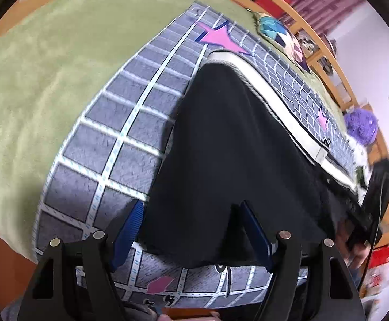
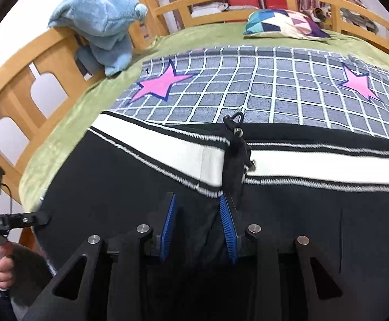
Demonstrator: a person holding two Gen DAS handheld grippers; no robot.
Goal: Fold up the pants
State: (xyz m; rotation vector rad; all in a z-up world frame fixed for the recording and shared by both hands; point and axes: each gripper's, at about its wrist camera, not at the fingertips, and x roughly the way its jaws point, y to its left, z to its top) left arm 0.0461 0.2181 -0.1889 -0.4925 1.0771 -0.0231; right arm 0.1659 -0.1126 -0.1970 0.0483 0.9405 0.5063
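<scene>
Lying just beyond the right gripper (image 2: 197, 208) — jaws parted, gripping nothing — the pants (image 2: 114, 176) are stretching their waistband across mid-frame; the left gripper (image 1: 191, 214) is straddling fabric, open.

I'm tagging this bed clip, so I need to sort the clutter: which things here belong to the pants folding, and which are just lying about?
Part of the job:
- black pants with white waistband
- left tongs, open
- right tongs, open
- grid mat under the pants

Lying about:
- blue towel on the bed frame
- patchwork pillow
- purple fluffy thing
</scene>
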